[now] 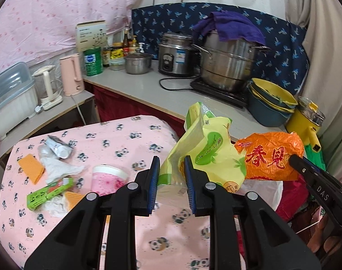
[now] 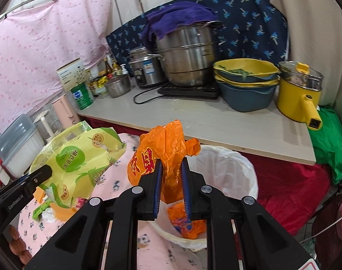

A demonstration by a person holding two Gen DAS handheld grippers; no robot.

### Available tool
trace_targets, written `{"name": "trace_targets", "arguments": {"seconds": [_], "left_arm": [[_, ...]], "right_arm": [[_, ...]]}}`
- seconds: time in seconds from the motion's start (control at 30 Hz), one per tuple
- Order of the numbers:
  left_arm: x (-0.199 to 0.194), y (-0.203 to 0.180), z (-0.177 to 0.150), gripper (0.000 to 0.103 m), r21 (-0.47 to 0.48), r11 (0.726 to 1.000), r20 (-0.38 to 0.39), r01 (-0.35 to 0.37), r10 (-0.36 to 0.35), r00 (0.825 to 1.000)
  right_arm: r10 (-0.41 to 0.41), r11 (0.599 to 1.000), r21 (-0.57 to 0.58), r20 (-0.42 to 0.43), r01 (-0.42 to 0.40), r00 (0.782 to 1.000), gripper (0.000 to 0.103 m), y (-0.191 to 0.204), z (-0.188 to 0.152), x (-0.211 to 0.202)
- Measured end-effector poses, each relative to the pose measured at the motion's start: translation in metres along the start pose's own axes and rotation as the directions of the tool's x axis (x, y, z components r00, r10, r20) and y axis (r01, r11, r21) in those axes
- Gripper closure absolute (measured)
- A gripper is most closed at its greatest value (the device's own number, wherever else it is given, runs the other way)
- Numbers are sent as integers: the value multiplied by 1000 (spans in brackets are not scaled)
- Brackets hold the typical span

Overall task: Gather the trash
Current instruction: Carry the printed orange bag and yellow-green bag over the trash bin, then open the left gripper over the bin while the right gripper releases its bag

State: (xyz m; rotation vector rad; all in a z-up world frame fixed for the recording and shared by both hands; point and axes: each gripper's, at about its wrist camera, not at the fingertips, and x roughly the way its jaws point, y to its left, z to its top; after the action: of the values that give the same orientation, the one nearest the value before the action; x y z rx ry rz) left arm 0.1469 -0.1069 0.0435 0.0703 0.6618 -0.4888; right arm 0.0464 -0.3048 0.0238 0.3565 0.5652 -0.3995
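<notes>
My left gripper (image 1: 172,165) is shut on a yellow-green plastic bag (image 1: 207,148), held up above the right edge of the panda-print table (image 1: 126,135). To its right, my right gripper (image 1: 294,158) grips an orange plastic bag (image 1: 272,155). In the right wrist view the right gripper (image 2: 171,164) is shut on that orange bag (image 2: 166,144), over the near rim of a white-lined bin (image 2: 227,164) that has orange trash (image 2: 186,225) at its bottom. The left gripper (image 2: 47,169) and its yellow-green bag (image 2: 81,164) show at the left.
On the table lie a pink paper cup (image 1: 108,177), a green box (image 1: 49,193), crumpled tissue (image 1: 58,168), orange wafer-like pieces (image 1: 31,168) and a squashed carton (image 1: 58,146). Behind is a counter (image 2: 193,117) with steel pots, stacked bowls (image 2: 245,85) and a yellow pot (image 2: 299,96).
</notes>
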Motion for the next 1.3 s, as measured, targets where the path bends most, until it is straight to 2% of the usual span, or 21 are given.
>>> {"name": "trace_targets", "arguments": {"seconds": [0.37,0.63,0.8,0.87,1.0,1.17,1.3], "left_arm": [[32,-63,-13,81,84,994,-74,65,-59,996],[58,-92,-26,81,116,988,-141,101,-84,986],[71,-99,-32,71,114,988,-172,108,-87,981],[75,-99,-34,62,115,989,-173,93,-73,982],[77,-94,-34,58,107,991,-172,81,-61,983],[73,-86,-30,41,81,995,-148,63,-51,988],[70,-83,-26,41,84,995,-132,51,-40,990]], "right_arm": [[-82,992,91,-2,82,997,87,-66,-8,-6],[-118,984,133,-14,119,993,87,-94,-15,-5],[-122,982,140,-27,124,992,87,-101,-17,1],[-119,982,141,-32,123,992,87,-102,-17,4],[-112,983,139,-42,117,993,87,-100,-19,10],[-98,986,130,-52,104,994,87,-94,-20,19],[-86,988,121,-62,93,994,85,-88,-20,26]]}}
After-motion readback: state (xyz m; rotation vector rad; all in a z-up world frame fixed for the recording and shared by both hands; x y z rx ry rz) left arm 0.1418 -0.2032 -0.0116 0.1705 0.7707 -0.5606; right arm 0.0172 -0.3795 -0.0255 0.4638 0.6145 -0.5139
